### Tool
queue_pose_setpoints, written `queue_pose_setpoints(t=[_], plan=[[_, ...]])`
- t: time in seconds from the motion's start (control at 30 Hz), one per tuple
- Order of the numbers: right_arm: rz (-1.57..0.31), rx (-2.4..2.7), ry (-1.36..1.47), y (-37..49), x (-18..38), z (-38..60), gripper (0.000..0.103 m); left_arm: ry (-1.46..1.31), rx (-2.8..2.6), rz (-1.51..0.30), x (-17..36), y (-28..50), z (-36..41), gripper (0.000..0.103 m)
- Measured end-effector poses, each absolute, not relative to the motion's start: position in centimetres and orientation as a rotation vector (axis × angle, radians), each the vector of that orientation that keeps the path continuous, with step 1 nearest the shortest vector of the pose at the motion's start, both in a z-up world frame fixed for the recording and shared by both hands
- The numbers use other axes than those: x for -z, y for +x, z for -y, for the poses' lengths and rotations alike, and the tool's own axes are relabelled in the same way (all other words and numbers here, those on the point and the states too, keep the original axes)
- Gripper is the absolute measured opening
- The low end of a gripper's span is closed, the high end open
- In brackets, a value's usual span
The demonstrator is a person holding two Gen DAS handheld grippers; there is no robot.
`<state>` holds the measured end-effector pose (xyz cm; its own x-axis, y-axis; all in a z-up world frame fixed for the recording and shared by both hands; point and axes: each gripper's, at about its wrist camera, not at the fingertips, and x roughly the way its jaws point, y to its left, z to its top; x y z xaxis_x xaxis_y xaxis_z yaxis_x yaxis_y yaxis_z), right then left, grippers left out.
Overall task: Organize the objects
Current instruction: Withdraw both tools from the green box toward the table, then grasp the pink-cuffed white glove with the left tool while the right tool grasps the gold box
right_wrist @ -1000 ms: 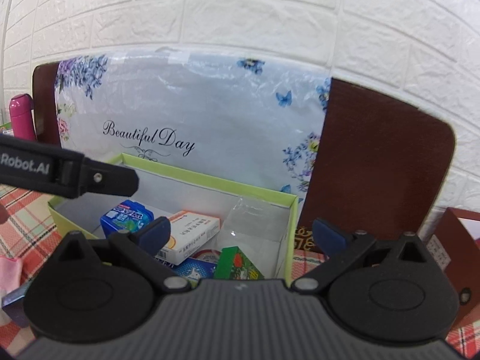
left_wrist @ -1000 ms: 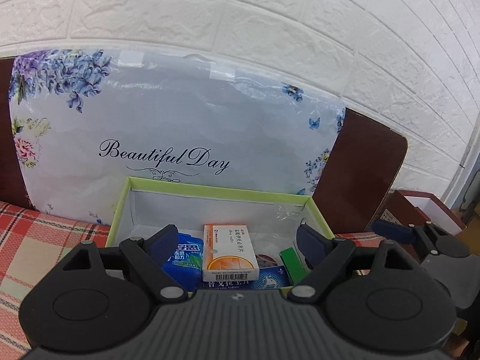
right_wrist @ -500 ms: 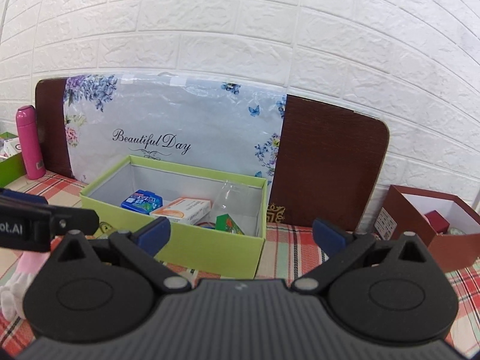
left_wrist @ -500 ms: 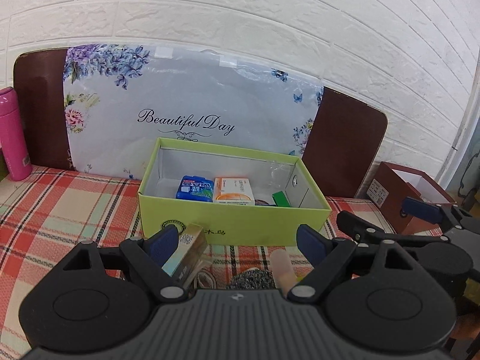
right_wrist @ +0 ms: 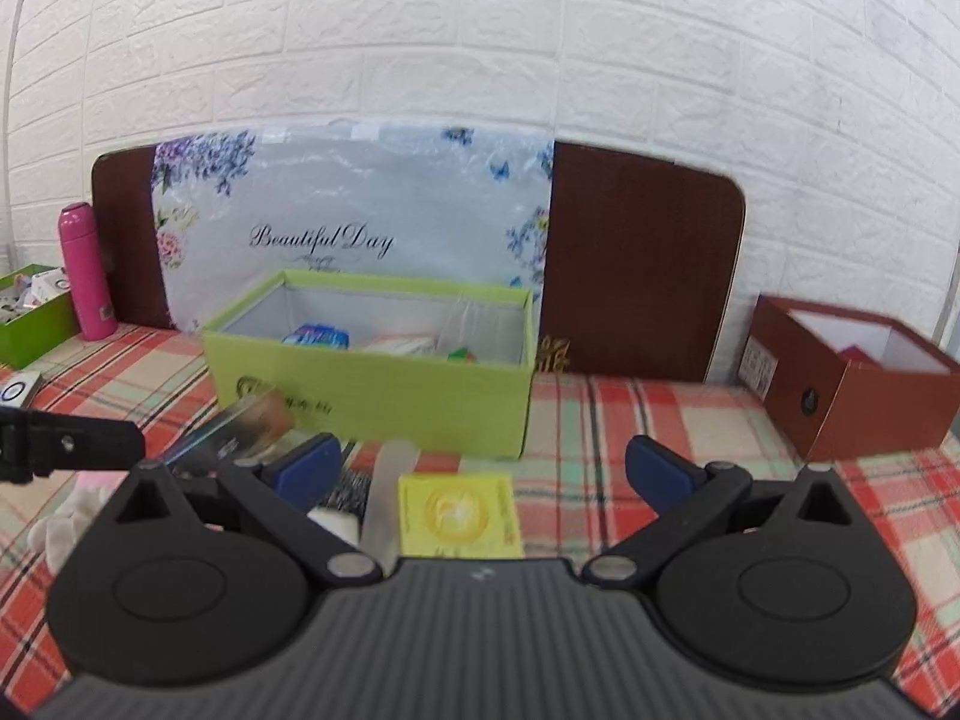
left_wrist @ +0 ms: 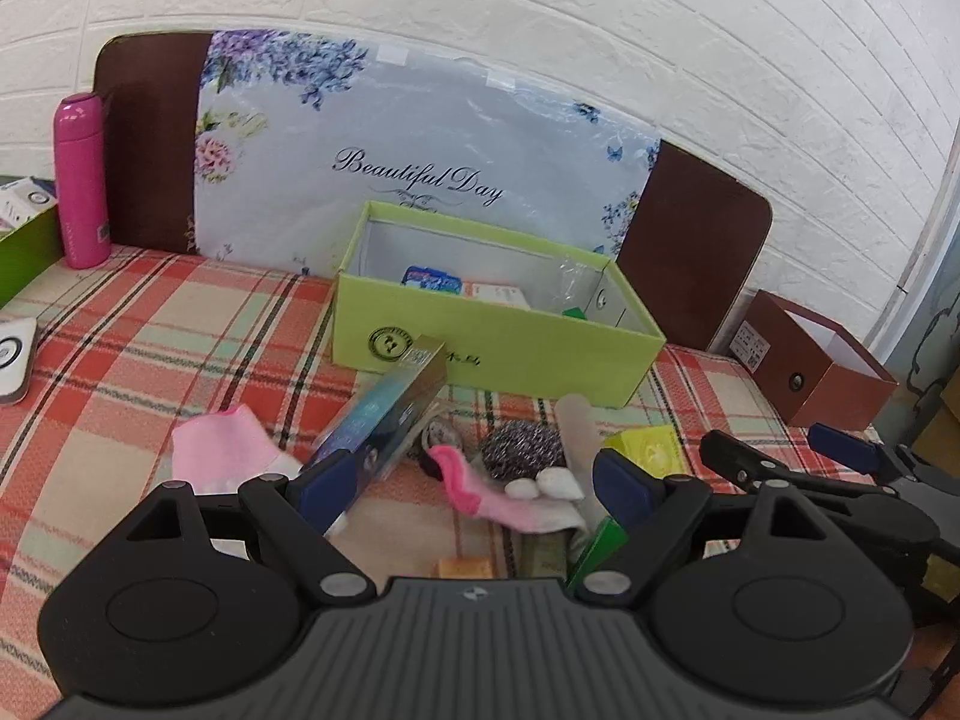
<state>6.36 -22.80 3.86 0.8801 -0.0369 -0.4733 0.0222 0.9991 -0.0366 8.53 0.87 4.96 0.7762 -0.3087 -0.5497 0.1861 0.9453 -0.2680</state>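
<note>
Clutter lies on the checked worktop [left_wrist: 150,324] in front of the lime-green box [left_wrist: 498,354]: a pink sock [left_wrist: 222,456], a steel scourer [left_wrist: 522,450], a long blue carton [left_wrist: 384,420], perhaps toothpaste. The left gripper [left_wrist: 474,486] is held level just above it, jaws released. The right gripper [right_wrist: 480,471] points over a yellow packet [right_wrist: 459,513], jaws also spread and holding nothing.

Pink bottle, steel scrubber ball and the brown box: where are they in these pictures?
pink bottle [left_wrist: 82,180]: left wrist view, middle of its body.
steel scrubber ball [left_wrist: 521,449]: left wrist view, its top.
brown box [right_wrist: 852,402]: right wrist view, front wall.
</note>
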Motion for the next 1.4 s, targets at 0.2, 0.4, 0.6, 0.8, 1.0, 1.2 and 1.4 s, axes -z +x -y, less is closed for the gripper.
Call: queue_pose_setpoints(t=[0.2, 0.4, 0.6, 0.8, 1.0, 1.2, 1.4], plan=[[-0.582, -0.078, 0.020, 4.2, -0.6, 20.8, 0.103, -0.207, 0.175, -0.722, -1.4, 7.3, -4.0, 0.089], [-0.632, -0.229, -0.036, 3.7, 1.9, 16.0, 0.102, -0.262, 0.061, -0.809, 1.3, 6.8, -7.7, 0.089], [-0.704, -0.316, -0.061, 5.2, 3.7, 12.8, 0.084, -0.279, 0.033, -0.788, 1.2, 7.4, -9.4, 0.089], [-0.742, -0.302, -0.085, 4.5, 4.1, 14.7, 0.032, -0.234, 0.057, -0.803, 2.3, 11.3, -8.7, 0.089], [-0.770, -0.262, -0.062, 1.6, 3.7, 18.7, 0.032, -0.241, 0.095, -0.789, 2.6, 13.6, -8.1, 0.079], [-0.787, -0.245, -0.040, 0.5, 3.8, 19.8, 0.032, -0.172, 0.114, -0.830, 3.0, 13.0, -7.7, 0.016], [-0.787, -0.249, -0.019, 0.5, 4.0, 20.0, 0.045, -0.176, 0.193, -0.869, 2.6, 7.7, -8.2, 0.019]])
